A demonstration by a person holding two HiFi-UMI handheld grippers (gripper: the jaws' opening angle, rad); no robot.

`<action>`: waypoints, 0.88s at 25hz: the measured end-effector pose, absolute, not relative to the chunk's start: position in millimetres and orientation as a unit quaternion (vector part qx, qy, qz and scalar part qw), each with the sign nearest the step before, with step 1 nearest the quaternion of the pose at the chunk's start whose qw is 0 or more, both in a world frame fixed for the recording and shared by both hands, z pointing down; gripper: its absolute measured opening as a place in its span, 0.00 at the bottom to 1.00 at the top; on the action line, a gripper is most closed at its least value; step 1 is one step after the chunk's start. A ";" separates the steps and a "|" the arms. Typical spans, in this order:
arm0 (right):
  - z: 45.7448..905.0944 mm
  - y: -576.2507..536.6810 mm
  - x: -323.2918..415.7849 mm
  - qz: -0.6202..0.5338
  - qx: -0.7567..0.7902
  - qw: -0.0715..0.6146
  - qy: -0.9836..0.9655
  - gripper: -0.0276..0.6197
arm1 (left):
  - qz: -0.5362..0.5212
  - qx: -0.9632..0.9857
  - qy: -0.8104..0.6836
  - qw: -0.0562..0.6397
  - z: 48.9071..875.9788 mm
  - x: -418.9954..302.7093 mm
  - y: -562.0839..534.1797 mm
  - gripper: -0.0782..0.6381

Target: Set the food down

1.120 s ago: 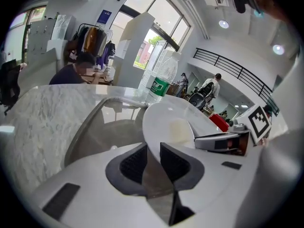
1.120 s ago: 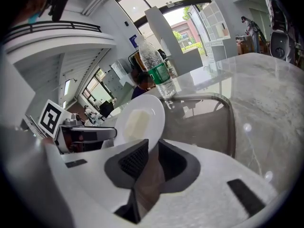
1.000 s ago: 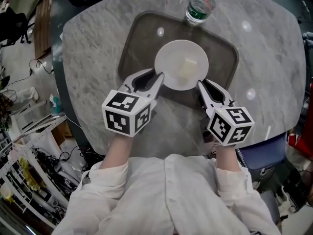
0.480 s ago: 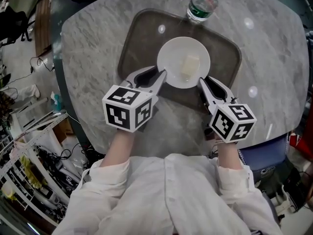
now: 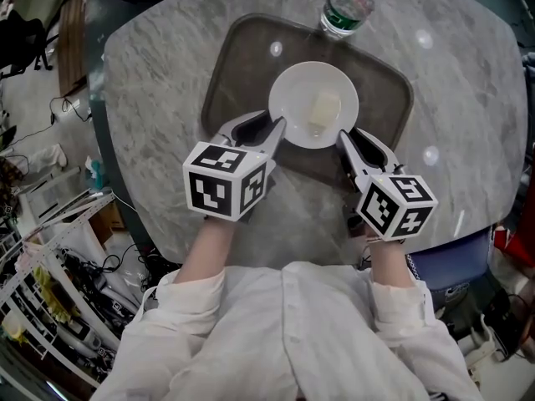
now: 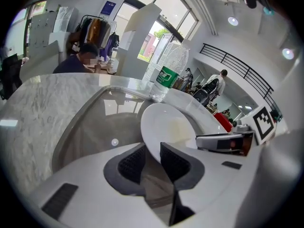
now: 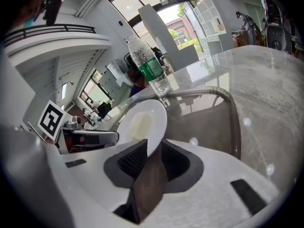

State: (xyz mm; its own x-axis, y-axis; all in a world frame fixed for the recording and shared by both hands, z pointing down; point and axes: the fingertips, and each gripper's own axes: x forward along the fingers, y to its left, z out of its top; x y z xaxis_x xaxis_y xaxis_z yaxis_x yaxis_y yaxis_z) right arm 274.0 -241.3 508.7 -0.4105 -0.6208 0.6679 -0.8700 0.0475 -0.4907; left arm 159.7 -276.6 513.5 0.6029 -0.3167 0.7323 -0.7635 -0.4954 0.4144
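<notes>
A white plate (image 5: 294, 98) carries a pale yellowish block of food (image 5: 324, 109) and sits over the dark brown tray (image 5: 238, 61). My left gripper (image 5: 273, 132) is shut on the plate's near-left rim, and my right gripper (image 5: 343, 140) is shut on its near-right rim. In the left gripper view the plate's rim (image 6: 161, 122) runs between the dark pads (image 6: 133, 163). The right gripper view shows the plate (image 7: 156, 110) with the food (image 7: 137, 125) pinched the same way. Whether the plate rests on the tray I cannot tell.
A clear water bottle (image 5: 345, 7) with a green label stands at the tray's far edge. The tray lies on a round grey marble table (image 5: 150, 82). Cluttered racks and cables fill the floor at left, and a blue seat (image 5: 456, 261) is at the near right.
The plate and both grippers have edged slightly away from me over the tray. Both grips have stayed the same.
</notes>
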 end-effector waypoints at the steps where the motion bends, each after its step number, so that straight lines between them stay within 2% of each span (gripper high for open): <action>1: 509.1 -240.9 274.3 0.448 0.526 0.140 -0.709 0.13 | 0.298 0.811 -0.333 0.377 514.1 159.9 -276.3 0.23; 22: 499.5 -236.1 282.1 0.425 0.534 0.156 -0.714 0.18 | 0.317 0.811 -0.344 0.351 509.1 148.2 -277.6 0.28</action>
